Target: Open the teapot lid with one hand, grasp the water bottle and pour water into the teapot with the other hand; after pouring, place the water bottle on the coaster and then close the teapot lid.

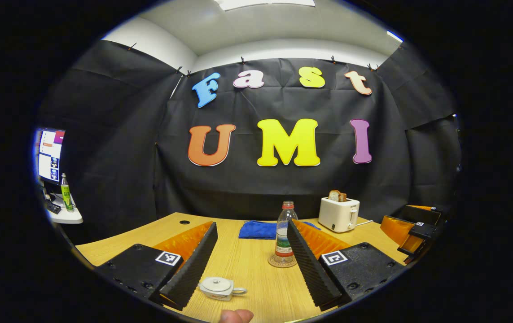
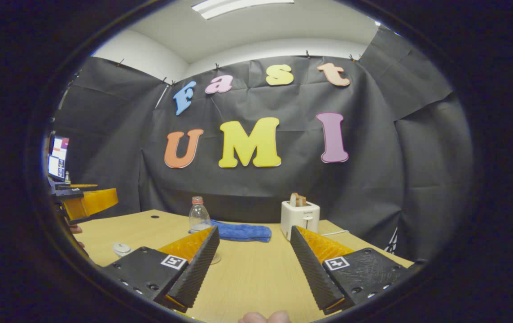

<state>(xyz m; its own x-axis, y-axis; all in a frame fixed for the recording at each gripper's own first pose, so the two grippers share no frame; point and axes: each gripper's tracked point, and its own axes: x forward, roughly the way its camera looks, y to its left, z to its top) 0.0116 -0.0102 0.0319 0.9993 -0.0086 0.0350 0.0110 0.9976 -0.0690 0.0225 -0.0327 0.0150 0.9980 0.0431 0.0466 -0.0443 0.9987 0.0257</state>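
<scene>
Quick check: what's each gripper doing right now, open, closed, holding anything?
Left gripper: open, holding nothing.
Right gripper: open, holding nothing.

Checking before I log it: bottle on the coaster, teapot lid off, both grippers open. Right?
Not quite: the lid sits on the teapot, as the left gripper view shows. The bottle does stand on the coaster, and the left gripper and right gripper are open.

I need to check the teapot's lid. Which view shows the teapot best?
The left gripper view: the teapot sits whole between the open fingers, lid on, handle visible. In the right gripper view the teapot is small, far left, partly behind that gripper's finger.
</scene>
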